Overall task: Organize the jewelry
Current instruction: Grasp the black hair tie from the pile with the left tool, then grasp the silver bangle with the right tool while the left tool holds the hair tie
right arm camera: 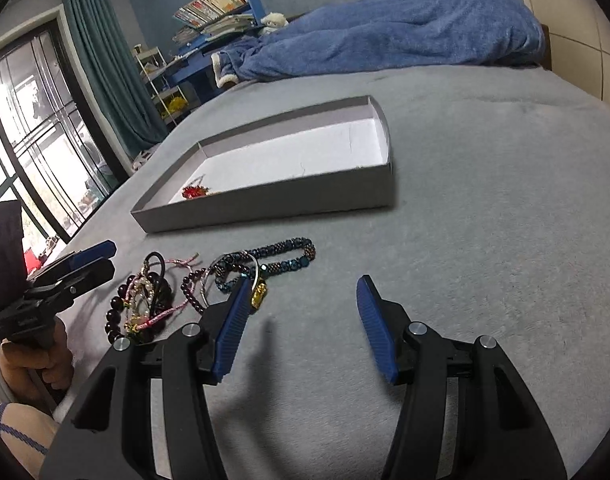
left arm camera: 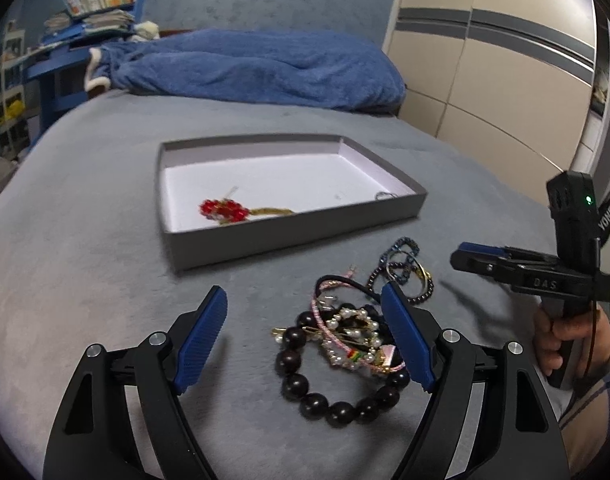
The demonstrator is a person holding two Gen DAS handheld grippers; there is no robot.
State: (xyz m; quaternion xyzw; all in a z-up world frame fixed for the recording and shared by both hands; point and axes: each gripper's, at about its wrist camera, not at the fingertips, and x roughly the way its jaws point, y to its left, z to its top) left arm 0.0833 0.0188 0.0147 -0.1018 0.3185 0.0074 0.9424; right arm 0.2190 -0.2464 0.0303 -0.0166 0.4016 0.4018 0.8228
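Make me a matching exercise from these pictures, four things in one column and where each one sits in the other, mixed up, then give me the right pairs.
Things:
1. red beaded piece
2. dark wooden bead bracelet
3. blue blanket
4. blue bead bracelet

Places:
A. at the far end of the bed
B. inside the grey box
C. between the left gripper's open jaws
D. on the bed, just beyond the right gripper's left finger

Pairs: 1-B, 2-C, 3-A, 4-D

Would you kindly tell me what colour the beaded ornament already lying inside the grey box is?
The ornament is red with a golden tail, clearest in the left wrist view.
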